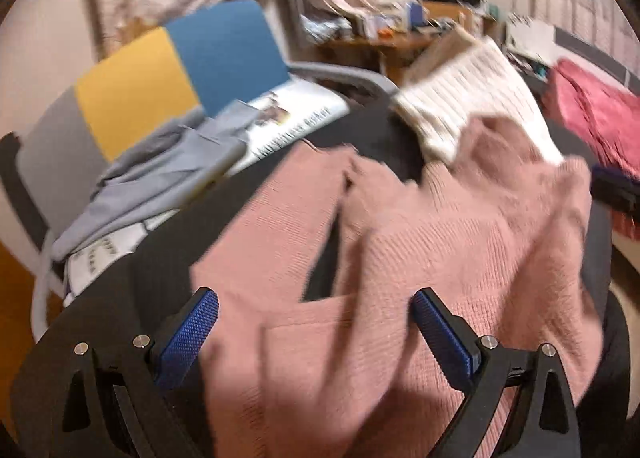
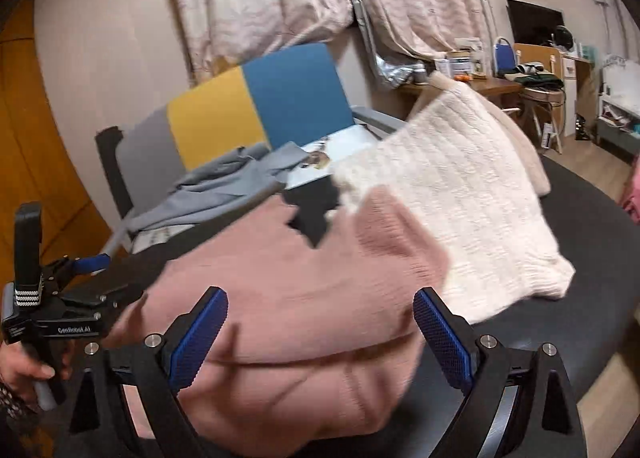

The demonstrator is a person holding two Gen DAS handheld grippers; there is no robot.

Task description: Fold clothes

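A pink knit sweater [image 1: 420,258] [image 2: 280,290] lies rumpled on a dark round table [image 1: 380,129] [image 2: 580,238]. Its far edge overlaps a folded white ribbed sweater [image 1: 472,97] [image 2: 452,209]. My left gripper [image 1: 316,310] hovers over the near part of the pink sweater, its blue pads wide apart and gripping nothing. My right gripper [image 2: 320,314] is open too, above a bulging fold of the pink knit, with its pads off the cloth. A hand [image 2: 24,370] holding the left gripper's handle shows at the left edge of the right wrist view.
Behind the table stands a chair [image 1: 160,73] [image 2: 248,105] with a grey, yellow and blue back. Grey garments [image 1: 160,177] [image 2: 224,193] and a printed sheet [image 1: 296,113] lie on it. Red cloth [image 1: 592,109] lies at the right. A cluttered desk [image 2: 500,85] stands by the curtains.
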